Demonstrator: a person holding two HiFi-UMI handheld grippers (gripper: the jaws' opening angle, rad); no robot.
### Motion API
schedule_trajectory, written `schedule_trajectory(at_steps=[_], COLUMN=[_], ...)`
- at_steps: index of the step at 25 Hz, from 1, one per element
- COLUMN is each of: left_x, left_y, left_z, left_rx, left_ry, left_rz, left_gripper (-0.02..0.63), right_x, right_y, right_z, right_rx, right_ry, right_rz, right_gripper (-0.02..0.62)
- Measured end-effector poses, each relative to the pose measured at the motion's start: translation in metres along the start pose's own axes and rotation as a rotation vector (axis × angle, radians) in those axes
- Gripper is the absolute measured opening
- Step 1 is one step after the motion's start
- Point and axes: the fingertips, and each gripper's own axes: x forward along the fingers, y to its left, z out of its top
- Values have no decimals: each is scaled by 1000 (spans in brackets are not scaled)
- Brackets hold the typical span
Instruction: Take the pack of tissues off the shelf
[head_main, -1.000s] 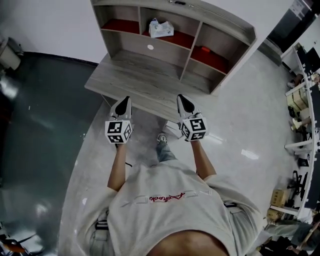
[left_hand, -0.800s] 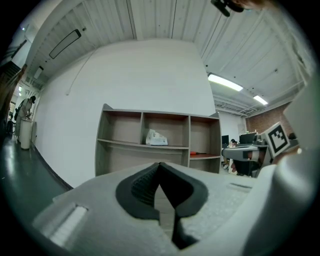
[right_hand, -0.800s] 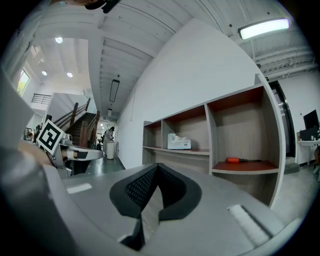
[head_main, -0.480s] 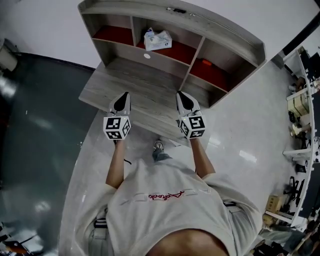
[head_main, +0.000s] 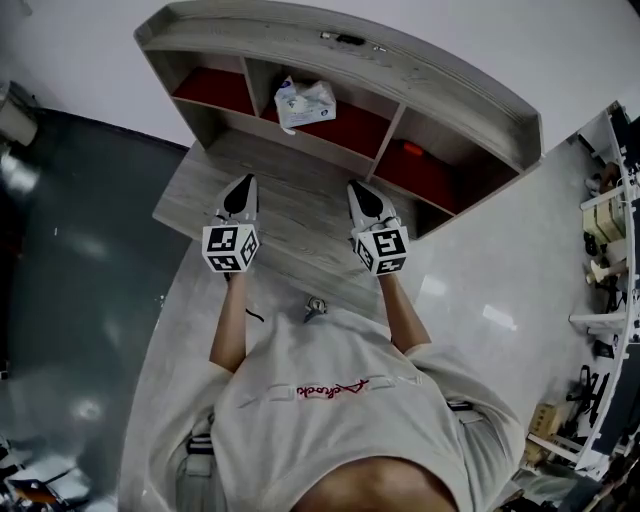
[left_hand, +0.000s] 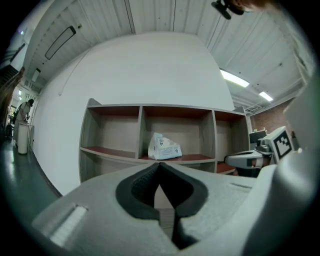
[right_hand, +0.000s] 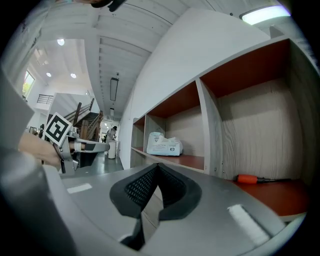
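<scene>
Two grippers, the left gripper (head_main: 241, 192) and the right gripper (head_main: 362, 198), are hovering side by side over the desk (head_main: 298, 228), jaws pressed together on nothing. The pack of tissues (head_main: 305, 102) is lying well ahead of them, in the middle compartment of the shelf (head_main: 440, 88).

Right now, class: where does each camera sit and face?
Head view: on the head, facing down at the shelf; arms, left claw, right claw show.
Left gripper view: on left claw, facing shelf; shut jaws show.
Right gripper view: on right claw, facing shelf; shut jaws show.
All share the pack of tissues.
</scene>
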Motion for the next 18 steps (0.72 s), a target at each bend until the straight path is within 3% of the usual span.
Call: schedule_trajectory(at_steps=[10, 18], left_x=[47, 67], left_y=[2, 4], left_z=[14, 11], left_rx=[18, 14], left_ry=[-5, 7], left_rz=[7, -9], left_gripper=[0, 0], right_x=[32, 32], right_y=[-13, -17], right_z=[-19, -36], right_rx=[24, 50], right_ry=[36, 71], right_rz=[59, 49], right_gripper=[6, 7])
